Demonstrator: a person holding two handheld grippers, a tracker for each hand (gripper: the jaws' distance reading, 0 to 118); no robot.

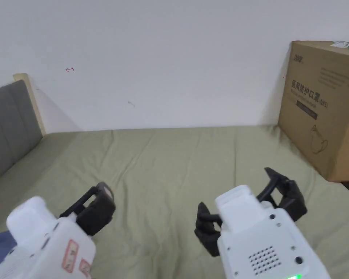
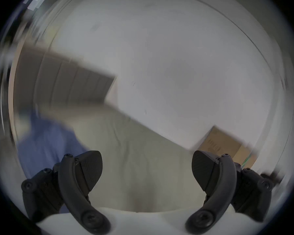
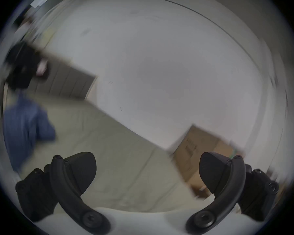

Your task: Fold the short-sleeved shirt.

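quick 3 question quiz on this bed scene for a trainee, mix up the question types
1. True or false: the left claw is shut on the blue shirt.
2. Multiple choice: the cardboard box stands on the bed sheet at A) the head view's right, against the wall; B) the head view's left, by the grey headboard; C) between the claws.
3. Fill in: the right claw has its jaws ____.

Key: 1 false, its jaws stand apart with nothing between them. 2 A. 3 open.
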